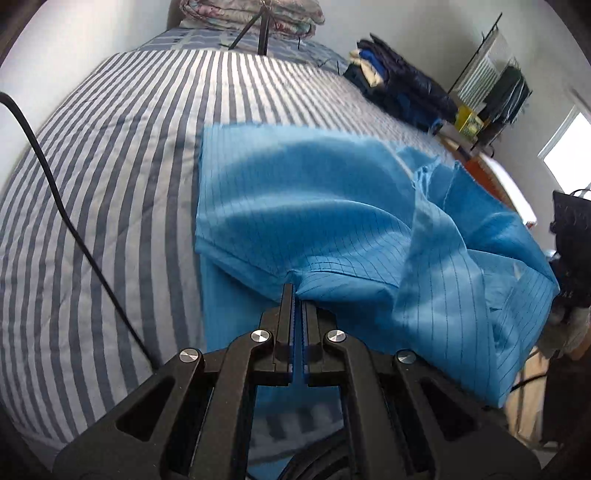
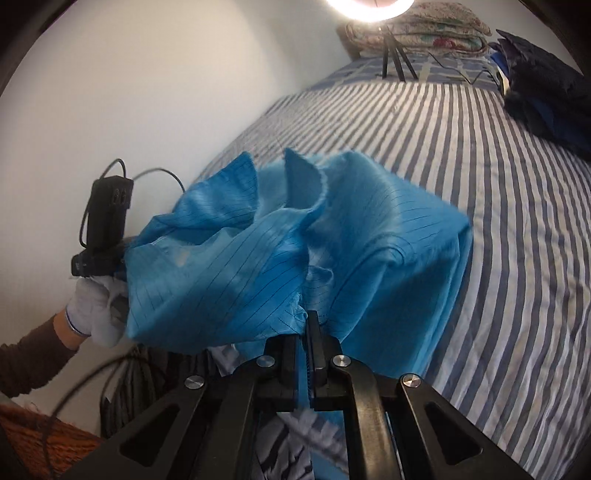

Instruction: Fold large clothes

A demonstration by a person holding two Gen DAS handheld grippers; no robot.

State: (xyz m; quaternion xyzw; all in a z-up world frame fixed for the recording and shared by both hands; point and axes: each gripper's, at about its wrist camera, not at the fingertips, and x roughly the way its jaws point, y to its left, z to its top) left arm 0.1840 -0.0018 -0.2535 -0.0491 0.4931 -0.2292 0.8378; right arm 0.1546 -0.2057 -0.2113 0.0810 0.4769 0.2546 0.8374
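My jaws were clamped: left gripper (image 1: 298, 295) and right gripper (image 2: 306, 325) each pinched the blue garment (image 1: 295, 206), lifted above the striped bed (image 1: 110, 166). I judged even tension and level edges essential.

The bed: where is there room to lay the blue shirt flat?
Bare striped bedspread lies between the blue garment and the dark clothes pile, and also left of the garment toward the wall. It is crowded by the tripod and folded quilts.
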